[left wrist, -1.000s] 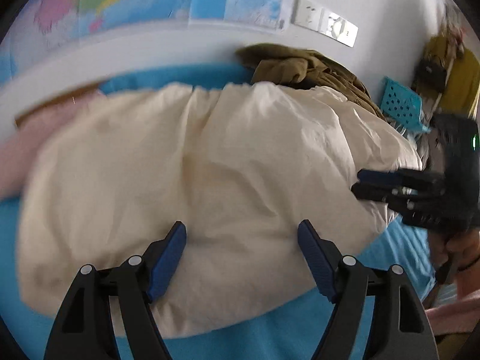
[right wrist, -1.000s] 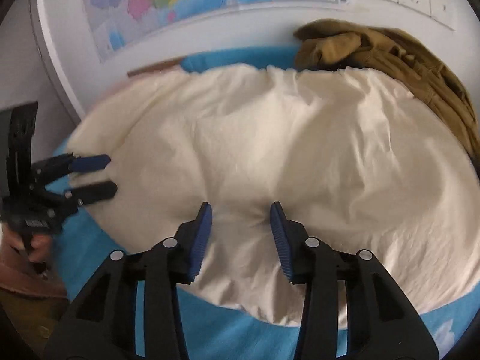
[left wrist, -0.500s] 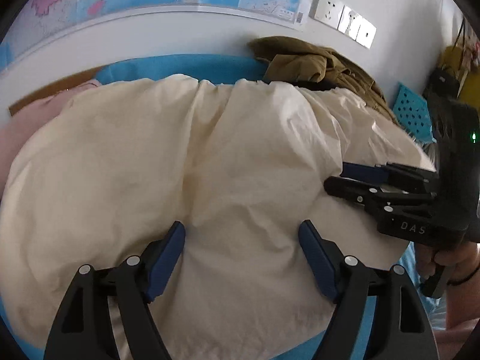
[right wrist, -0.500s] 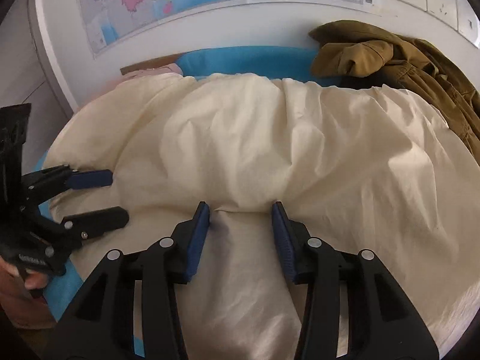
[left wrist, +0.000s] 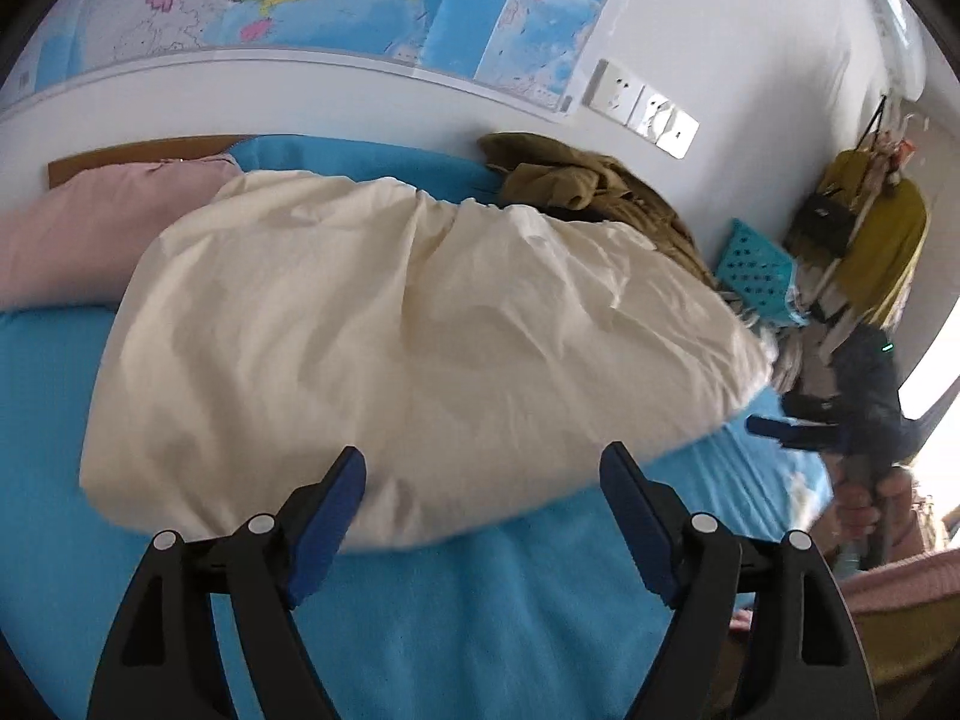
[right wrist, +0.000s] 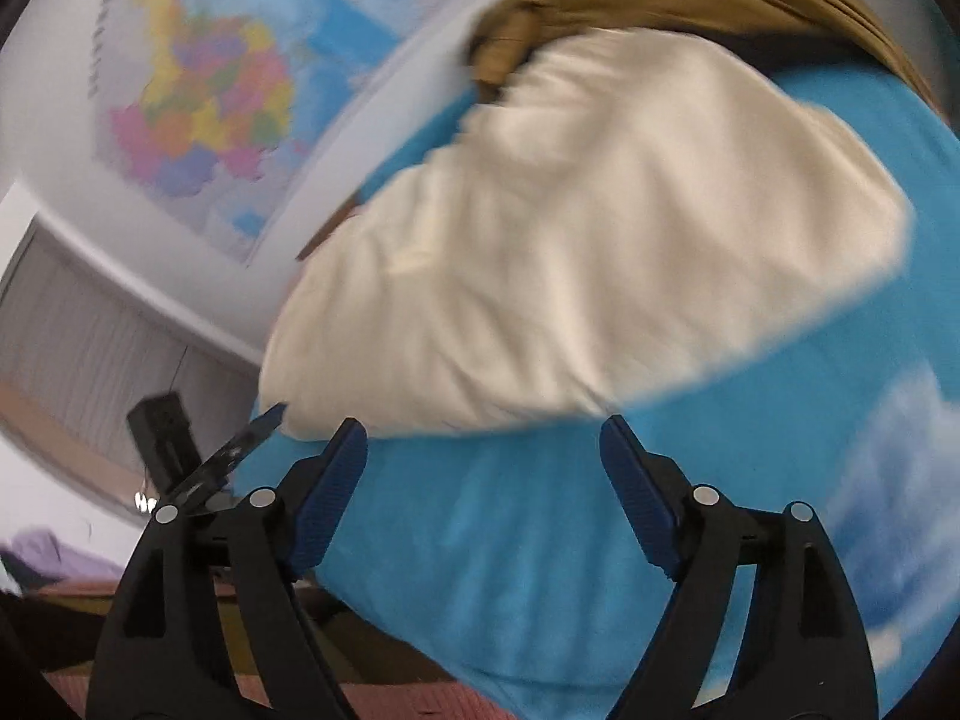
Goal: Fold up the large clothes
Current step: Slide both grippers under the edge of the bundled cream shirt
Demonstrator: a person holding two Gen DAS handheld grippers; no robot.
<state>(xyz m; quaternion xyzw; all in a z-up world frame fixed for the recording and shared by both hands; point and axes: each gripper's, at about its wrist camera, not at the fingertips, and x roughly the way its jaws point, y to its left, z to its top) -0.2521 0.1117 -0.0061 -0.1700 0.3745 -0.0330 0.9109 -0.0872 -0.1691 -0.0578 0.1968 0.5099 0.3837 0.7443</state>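
Both my grippers are off the cream cloth, and it lies folded on the blue bed.

My left gripper (left wrist: 480,498) has its jaws wide apart with nothing in them. My right gripper (right wrist: 483,468) has its jaws opening, and nothing is between them. The cream cloth (left wrist: 408,348) lies at 12 o'clock from my left gripper, just past the tips. Its long side runs from 9 to 3 o'clock. I think my left gripper is nearer to its front edge.

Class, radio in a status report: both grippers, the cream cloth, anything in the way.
Left gripper open, empty. Right gripper opening, empty. Cream cloth lies bunched on blue bedsheet. Olive-brown jacket at its far edge.
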